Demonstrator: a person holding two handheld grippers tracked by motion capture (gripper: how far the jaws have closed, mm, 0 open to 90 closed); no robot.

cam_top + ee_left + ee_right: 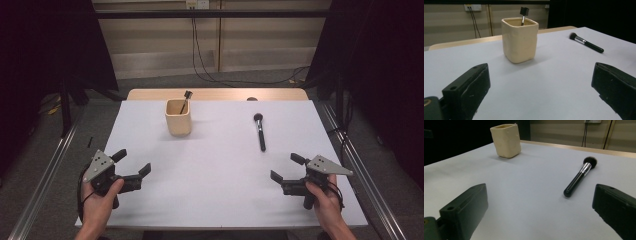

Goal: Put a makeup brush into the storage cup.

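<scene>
A cream square cup stands at the table's back left with a small black-headed brush poking out of it. A black makeup brush lies flat at the right, bristles away from me. My left gripper is open near the front left, empty, aimed at the cup. My right gripper is open near the front right, empty, a short way in front of the brush handle.
The white table top has a wooden strip along its far edge. Metal rails run along both sides on the floor. Cables hang by the back wall.
</scene>
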